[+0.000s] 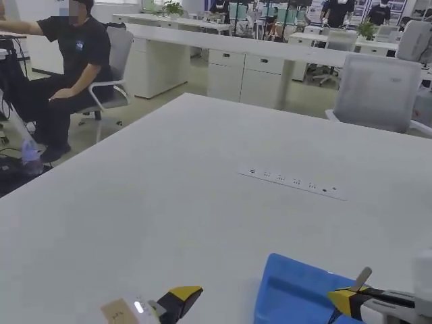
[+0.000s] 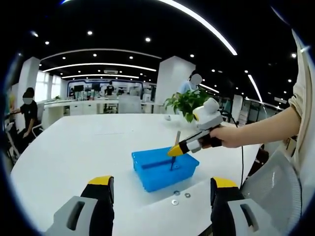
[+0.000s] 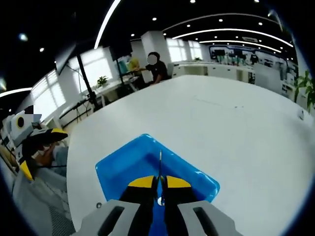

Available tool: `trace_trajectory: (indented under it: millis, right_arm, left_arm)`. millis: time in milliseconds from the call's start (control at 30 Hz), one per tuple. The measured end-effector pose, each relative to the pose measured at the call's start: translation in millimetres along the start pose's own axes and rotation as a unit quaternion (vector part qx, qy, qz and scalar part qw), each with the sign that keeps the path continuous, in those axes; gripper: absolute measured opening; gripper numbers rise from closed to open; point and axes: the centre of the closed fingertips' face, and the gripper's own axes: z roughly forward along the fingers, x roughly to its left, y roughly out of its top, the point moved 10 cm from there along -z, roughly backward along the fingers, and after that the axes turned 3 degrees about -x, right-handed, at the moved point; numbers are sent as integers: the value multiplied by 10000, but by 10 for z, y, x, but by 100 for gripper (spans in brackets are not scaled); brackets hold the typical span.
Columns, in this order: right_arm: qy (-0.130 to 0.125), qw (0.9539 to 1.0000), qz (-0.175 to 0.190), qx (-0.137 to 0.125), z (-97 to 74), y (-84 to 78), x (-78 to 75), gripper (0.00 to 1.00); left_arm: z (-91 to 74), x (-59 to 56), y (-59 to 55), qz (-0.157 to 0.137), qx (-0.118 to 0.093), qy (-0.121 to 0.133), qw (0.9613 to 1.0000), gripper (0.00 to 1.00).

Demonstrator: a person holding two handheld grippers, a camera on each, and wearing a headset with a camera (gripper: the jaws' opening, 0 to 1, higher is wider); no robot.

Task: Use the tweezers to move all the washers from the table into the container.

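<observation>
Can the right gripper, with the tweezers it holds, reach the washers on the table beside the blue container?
Probably yes. The washers lie uncovered on the bare table beside the container. The right gripper holds the tweezers over that container, with only its wall between.

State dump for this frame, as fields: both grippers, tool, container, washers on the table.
left gripper: open, empty, pointed toward the container
right gripper: shut on thin metal tweezers, tips down inside the container's rim
container: blue plastic container on the white table
washers: at least three small metal washers on the table beside the container
washers in container: cannot tell
</observation>
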Motion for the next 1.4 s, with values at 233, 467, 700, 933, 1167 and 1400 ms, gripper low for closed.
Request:
trace_trajectory:
  millis: [233, 467, 700, 933, 1167, 1400]
  right_arm:
    - [114, 9998, -180, 27, 1, -29, -7, 3]
    - [85, 9996, -226, -140, -117, 13, 64, 4]
    - [121, 9987, -28, -493, -299, 90, 145, 4]
    - [257, 9965, 46, -798, -453, 185, 348, 4]
    - [418, 9954, 41, -865, -507, 180, 539, 3]
    - [619, 9957, 132, -680, -445, -4, 622, 4]
  left_arm:
    - [-2, -2, 3, -6, -7, 1, 10000, 81]
    - [-2, -1, 3, -7, -7, 2, 10000, 81]
    - [0, -6, -1, 2, 0, -16, 10000, 81]
    - [4, -10, -2, -1, 6, -48, 10000, 81]
    - [4, -9, -6, -8, 22, -64, 10000, 81]
    - [3, -9, -11, -10, 33, -69, 10000, 81]
